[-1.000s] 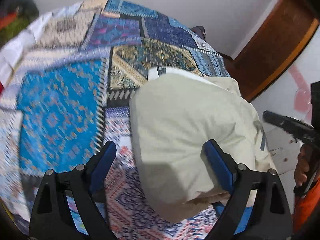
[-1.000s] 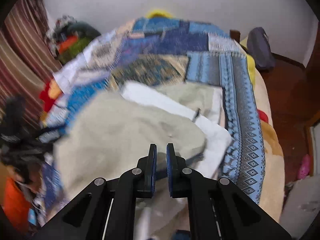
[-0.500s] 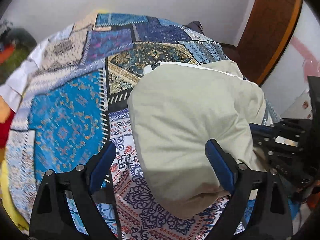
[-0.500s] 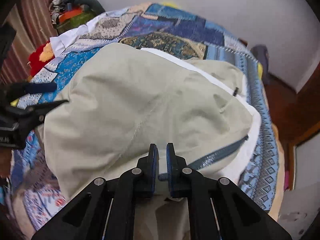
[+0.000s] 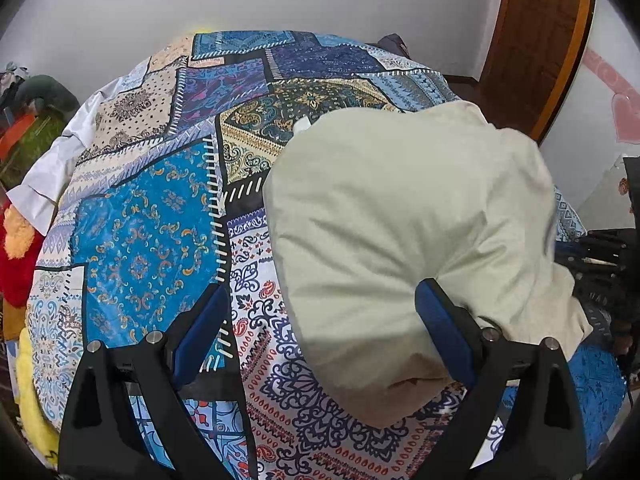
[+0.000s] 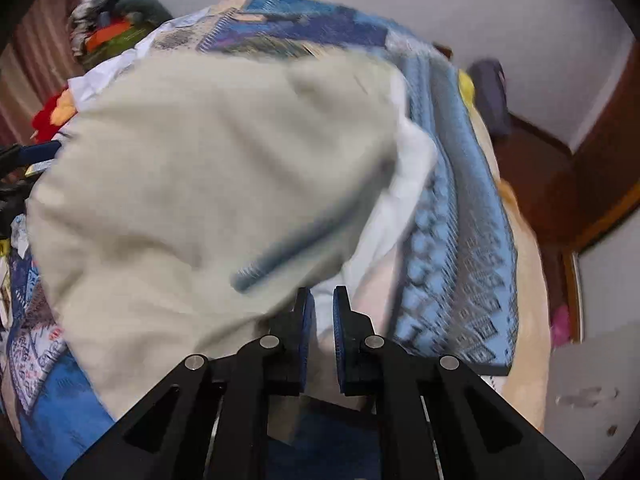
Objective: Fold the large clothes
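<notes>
- Left wrist view: the left gripper (image 5: 320, 332) stands with jaws wide apart, its right-hand finger pressed into the beige jacket (image 5: 400, 220), which lies ahead on the patchwork bedspread (image 5: 152, 240)
- Right wrist view: the right gripper (image 6: 324, 312) is pinched together on the jacket's hem, fabric bulging ahead and leftward
- Looks mid-fold; next, lay the held edge flat, then let go

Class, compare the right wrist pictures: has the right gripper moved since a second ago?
Yes. The right gripper has come down toward the bed: the beige jacket now fills more of the view and the wall shows less.
</notes>
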`<state>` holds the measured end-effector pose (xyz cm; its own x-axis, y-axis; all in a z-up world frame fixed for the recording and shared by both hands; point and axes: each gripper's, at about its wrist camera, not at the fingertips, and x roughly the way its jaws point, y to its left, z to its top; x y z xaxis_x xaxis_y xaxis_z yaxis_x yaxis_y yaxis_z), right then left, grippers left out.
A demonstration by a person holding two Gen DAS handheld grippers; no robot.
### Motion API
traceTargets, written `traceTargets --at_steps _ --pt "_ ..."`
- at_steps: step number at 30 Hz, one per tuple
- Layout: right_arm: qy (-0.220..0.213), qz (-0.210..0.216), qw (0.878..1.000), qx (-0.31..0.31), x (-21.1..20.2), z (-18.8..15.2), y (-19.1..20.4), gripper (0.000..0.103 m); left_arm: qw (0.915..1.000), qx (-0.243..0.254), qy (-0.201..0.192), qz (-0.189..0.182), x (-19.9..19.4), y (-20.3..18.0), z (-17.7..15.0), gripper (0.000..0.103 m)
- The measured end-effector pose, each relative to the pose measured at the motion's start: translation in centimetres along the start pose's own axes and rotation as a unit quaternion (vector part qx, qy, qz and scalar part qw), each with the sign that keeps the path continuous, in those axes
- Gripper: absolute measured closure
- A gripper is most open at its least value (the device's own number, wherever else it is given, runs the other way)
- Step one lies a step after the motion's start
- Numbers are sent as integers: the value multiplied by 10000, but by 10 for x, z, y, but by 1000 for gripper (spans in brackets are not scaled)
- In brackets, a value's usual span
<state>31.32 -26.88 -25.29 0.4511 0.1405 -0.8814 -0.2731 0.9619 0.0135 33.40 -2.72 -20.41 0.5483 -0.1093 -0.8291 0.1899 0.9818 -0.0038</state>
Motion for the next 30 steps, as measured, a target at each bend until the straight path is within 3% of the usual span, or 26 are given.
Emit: traceTargets --at_steps 3,9,14,18,21,24,27,30 --pt "51 228 9995 200 0 0 -11 97 10000 75 17 53 -1 -2 -1 6" --pt "26 68 9999 -76 3 1 -7 97 9994 293 5 159 -5 -6 -8 6" --pt "192 102 9980 590 -17 6 -27 95 9995 243 -40 207 -6 -6 -10 6" --pt "-511 974 9856 1284 -64 14 -47 95 9998 154 6 121 -2 -5 -7 6" --pt "-886 1122 9808 1325 -78 26 -39 95 9997 174 2 146 -2 -6 -7 6" --pt "-509 578 9916 1036 -40 40 -20 95 9993 284 -51 231 -5 -8 -8 6" --pt "47 -448 9959 780 15 34 -11 95 9987 419 -90 267 -6 -11 -10 6" --pt "-171 -199 9958 872 16 26 -17 95 9983 495 -121 265 -7 -10 -11 6"
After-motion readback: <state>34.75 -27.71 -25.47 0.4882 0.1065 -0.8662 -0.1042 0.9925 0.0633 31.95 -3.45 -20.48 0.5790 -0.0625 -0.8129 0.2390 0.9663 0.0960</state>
